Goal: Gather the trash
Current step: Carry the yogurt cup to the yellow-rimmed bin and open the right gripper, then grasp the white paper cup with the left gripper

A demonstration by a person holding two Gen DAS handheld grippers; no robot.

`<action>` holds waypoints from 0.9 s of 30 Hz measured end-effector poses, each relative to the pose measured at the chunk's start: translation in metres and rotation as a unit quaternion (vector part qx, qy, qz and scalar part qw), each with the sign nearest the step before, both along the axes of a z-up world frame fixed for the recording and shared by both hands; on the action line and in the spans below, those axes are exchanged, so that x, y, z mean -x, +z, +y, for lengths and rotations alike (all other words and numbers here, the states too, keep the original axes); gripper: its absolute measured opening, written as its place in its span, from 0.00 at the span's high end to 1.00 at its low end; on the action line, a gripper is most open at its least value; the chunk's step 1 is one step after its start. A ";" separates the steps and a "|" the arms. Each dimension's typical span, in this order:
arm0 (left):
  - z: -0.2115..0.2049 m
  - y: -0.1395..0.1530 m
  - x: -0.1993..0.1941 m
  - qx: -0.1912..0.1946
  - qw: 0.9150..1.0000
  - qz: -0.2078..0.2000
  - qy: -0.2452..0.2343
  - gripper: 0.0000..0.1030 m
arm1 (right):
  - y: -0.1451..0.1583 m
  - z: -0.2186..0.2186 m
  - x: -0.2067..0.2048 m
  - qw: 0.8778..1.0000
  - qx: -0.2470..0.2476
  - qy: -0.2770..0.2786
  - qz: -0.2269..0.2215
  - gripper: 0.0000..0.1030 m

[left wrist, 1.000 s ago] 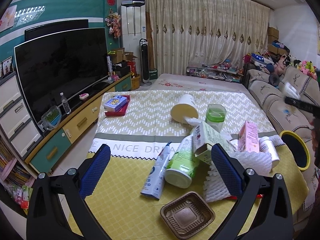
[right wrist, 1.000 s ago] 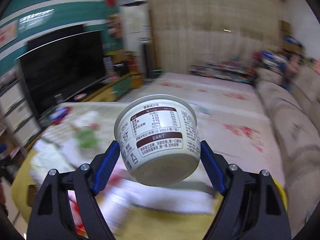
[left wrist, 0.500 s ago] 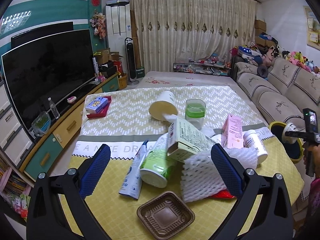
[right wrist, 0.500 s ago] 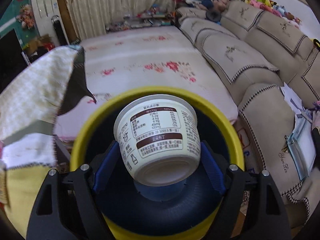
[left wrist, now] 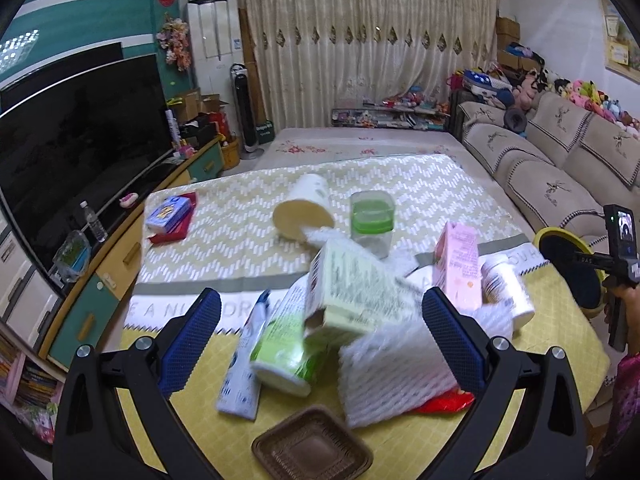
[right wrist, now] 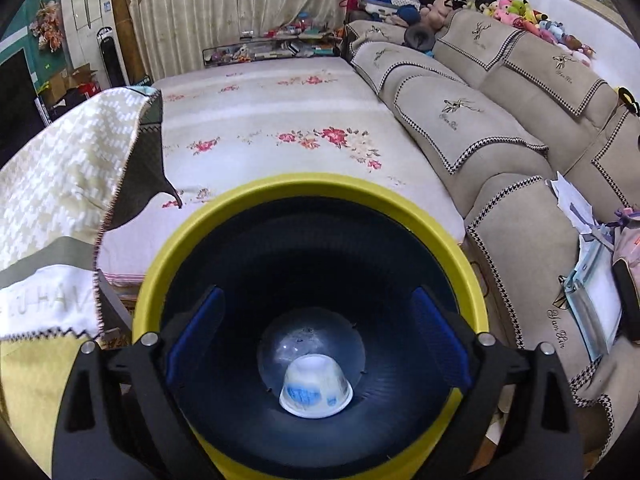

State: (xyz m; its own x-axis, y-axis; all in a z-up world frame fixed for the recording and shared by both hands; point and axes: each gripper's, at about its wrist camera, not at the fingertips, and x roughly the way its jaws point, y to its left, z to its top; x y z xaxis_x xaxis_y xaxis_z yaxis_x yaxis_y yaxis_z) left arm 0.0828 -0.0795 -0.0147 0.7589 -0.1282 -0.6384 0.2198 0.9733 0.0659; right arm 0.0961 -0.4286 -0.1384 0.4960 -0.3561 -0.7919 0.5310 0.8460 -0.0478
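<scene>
White yogurt cup (right wrist: 316, 388) upside down at bottom of yellow-rimmed bin (right wrist: 312, 184). Cartons, green cup (left wrist: 286, 344), foam netting (left wrist: 392, 368) heaped on near table.

The right gripper (right wrist: 316, 320) has just been opening over the yellow-rimmed bin (right wrist: 472, 280); the white cup (right wrist: 316, 386), previously clamped between its fingers, is now lying at the bin's bottom.
</scene>
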 end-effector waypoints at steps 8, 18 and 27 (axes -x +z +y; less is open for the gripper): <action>-0.014 0.029 -0.092 -0.002 0.999 0.033 -0.038 0.04 | 0.015 0.010 0.012 1.000 -0.002 0.007 -0.021 0.12; -0.027 -0.011 -0.238 -0.022 0.987 0.155 -0.026 0.12 | 0.015 0.015 0.010 1.000 -0.007 0.014 -0.017 0.12; -0.025 -0.059 -0.282 -0.022 0.974 0.224 -0.004 0.24 | 0.011 0.016 0.004 1.000 -0.013 0.018 -0.010 0.12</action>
